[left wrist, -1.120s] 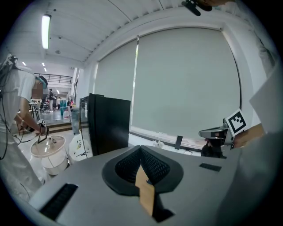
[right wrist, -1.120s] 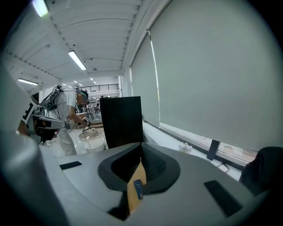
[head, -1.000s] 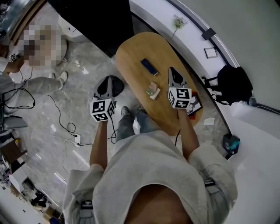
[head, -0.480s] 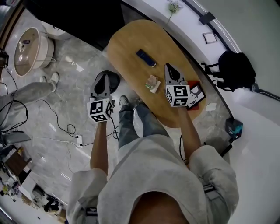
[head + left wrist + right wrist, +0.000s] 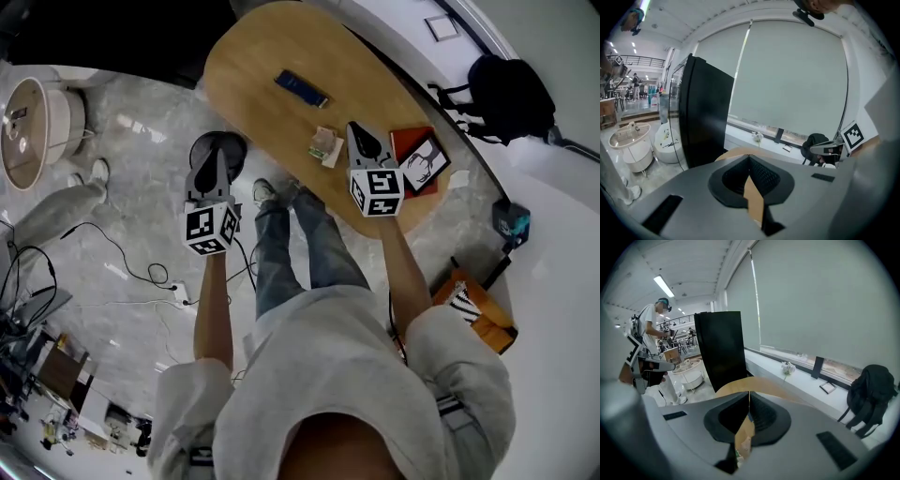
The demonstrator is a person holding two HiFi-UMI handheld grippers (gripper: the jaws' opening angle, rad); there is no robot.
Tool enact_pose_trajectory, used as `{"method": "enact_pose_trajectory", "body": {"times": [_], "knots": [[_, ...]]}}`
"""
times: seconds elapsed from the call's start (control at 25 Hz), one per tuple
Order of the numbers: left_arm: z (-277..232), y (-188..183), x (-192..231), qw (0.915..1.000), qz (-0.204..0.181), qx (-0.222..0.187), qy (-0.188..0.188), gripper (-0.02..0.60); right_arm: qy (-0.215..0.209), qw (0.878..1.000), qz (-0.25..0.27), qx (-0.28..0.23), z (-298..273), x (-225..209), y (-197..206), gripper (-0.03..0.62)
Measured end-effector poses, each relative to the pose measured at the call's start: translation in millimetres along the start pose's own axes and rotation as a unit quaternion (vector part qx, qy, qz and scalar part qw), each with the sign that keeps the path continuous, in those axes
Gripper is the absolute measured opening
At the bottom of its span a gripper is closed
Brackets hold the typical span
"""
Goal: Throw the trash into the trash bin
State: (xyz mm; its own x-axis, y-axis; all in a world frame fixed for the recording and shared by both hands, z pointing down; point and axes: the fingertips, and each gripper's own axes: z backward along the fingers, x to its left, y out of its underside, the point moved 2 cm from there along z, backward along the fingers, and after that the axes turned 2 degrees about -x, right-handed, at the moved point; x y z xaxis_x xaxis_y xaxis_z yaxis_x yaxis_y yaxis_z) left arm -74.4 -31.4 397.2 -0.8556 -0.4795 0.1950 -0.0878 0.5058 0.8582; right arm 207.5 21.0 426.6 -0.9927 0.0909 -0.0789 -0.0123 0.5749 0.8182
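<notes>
Heads up, your left tongs (image 5: 215,156) and right tongs (image 5: 353,130) are both pressed together and empty, the right one just beside the trash (image 5: 324,145) on the table (image 5: 262,56), so unless you spread it first you'll probably just shove it away.

The table (image 5: 272,47) is tan wood; the trash (image 5: 324,144) is pale green and beige; the flat bar (image 5: 301,88) is dark blue; the book (image 5: 421,161) is red with a black-and-white picture. The left tongs (image 5: 217,157) and right tongs (image 5: 353,131) are grey with black pads; their marker cubes (image 5: 210,228) are white with black square patterns; the floor (image 5: 141,145) is veined grey marble; the backpack (image 5: 511,94) is black.
</notes>
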Motion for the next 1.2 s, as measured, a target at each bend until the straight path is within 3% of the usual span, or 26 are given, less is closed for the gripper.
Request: {"method": "enact_pose_trajectory", "body": {"times": [0.52,0.8,0.92,1.08,1.2], "knots": [[-32,51,-45,0.9959,-0.019,0.045,0.076,0.018,0.06,0.995,-0.056,0.056,31,-13,95,0.031],[-38,77,-63,0.9936,-0.017,0.062,0.092,0.018,0.036,0.993,-0.087,0.076,38,-2,138,0.037],[-38,89,-66,0.9929,-0.016,0.069,0.095,0.018,0.019,0.991,-0.101,0.084,36,6,155,0.166],[-40,108,-65,0.9921,-0.014,0.079,0.097,0.018,0.008,0.99,-0.108,0.095,27,15,175,0.235],[-38,119,-63,0.9919,-0.008,0.085,0.094,0.018,0.003,0.989,-0.107,0.105,18,20,187,0.249]]}}
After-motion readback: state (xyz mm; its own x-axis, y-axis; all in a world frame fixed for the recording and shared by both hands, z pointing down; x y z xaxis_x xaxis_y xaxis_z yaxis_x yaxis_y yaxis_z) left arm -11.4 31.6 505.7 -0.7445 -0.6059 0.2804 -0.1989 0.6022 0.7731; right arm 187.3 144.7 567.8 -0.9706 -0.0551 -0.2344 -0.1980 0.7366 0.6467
